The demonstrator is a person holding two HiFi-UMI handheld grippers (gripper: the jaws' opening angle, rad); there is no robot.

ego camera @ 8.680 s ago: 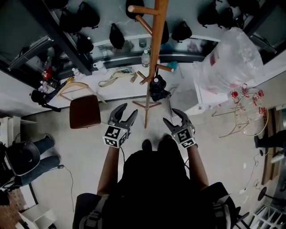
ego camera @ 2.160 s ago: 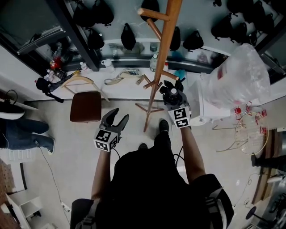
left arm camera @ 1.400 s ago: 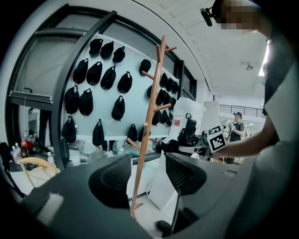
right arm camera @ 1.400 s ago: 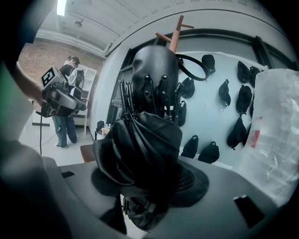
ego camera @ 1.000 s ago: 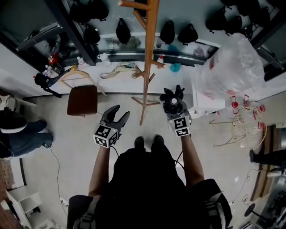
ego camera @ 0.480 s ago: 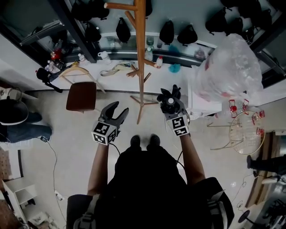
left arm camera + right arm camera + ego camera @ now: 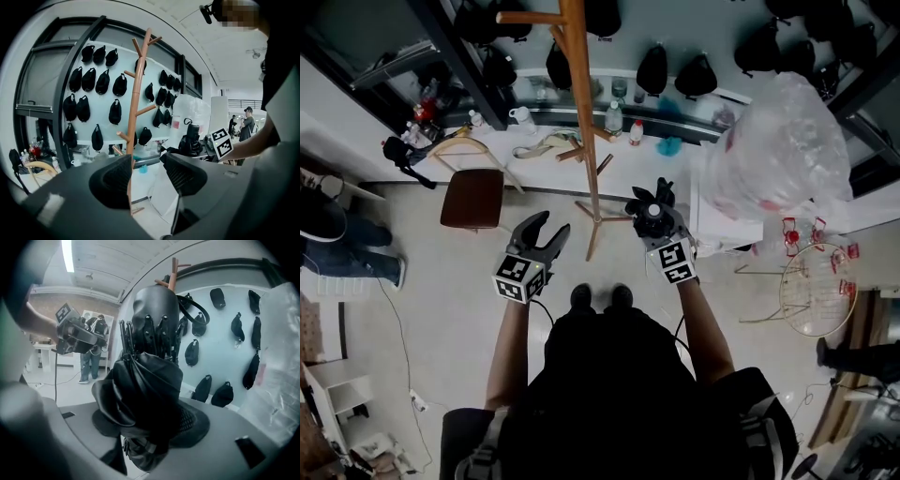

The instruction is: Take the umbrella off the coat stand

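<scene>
The stand rises just ahead of you. The folded black umbrella is clear of it, to its right, clamped in your right gripper. Your left gripper has its jaws apart, gripping nothing.

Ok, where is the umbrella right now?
In the head view the folded black umbrella sits right of centre, clamped in the right gripper, off the wooden coat stand to its left, with the big plastic bag to its right.
</scene>
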